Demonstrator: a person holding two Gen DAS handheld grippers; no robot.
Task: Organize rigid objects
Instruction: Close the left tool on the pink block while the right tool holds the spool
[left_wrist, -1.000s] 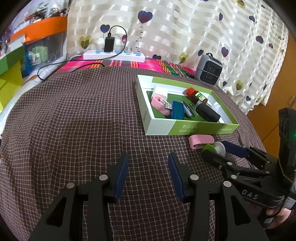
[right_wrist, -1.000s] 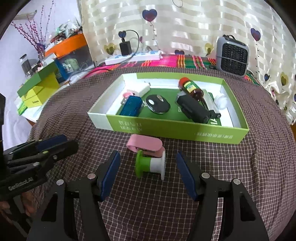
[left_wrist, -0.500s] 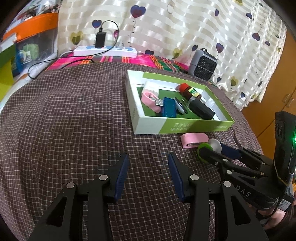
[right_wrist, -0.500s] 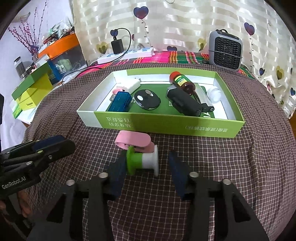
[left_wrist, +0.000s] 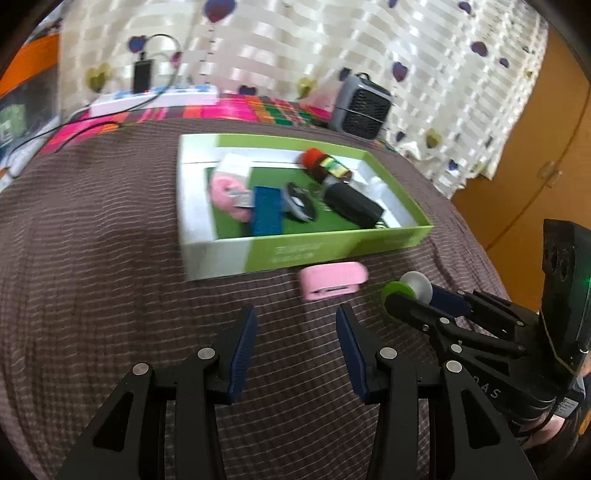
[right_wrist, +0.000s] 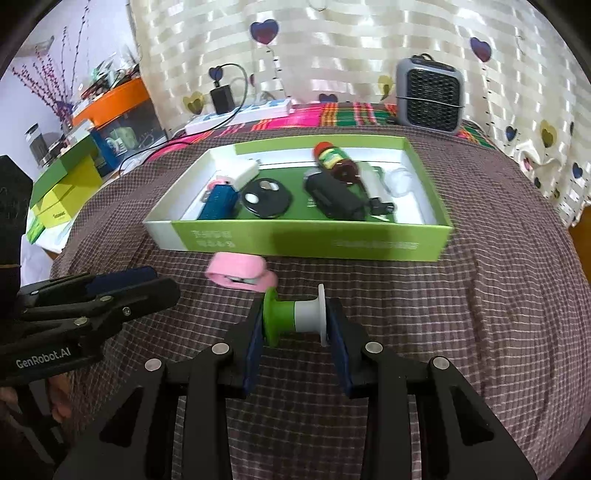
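1. Closing now on the spool (right_wrist: 295, 318): right gripper (right_wrist: 295, 334), pads meeting both end flanges.
2. Lying on its side on the checked cloth (right_wrist: 480, 332), just in front of the green box (right_wrist: 295, 242), beside a pink case (right_wrist: 238, 275).
3. Probably light, stiff, smooth plastic; flanges likely the surest hold.
4. Hovering left of the box: left gripper (left_wrist: 293, 350), half-open, empty.

Box (right_wrist: 303, 243) mid-table w/ items in it, stapler (right_wrist: 240, 275) just in front, spool (right_wrist: 295, 317) nearer still
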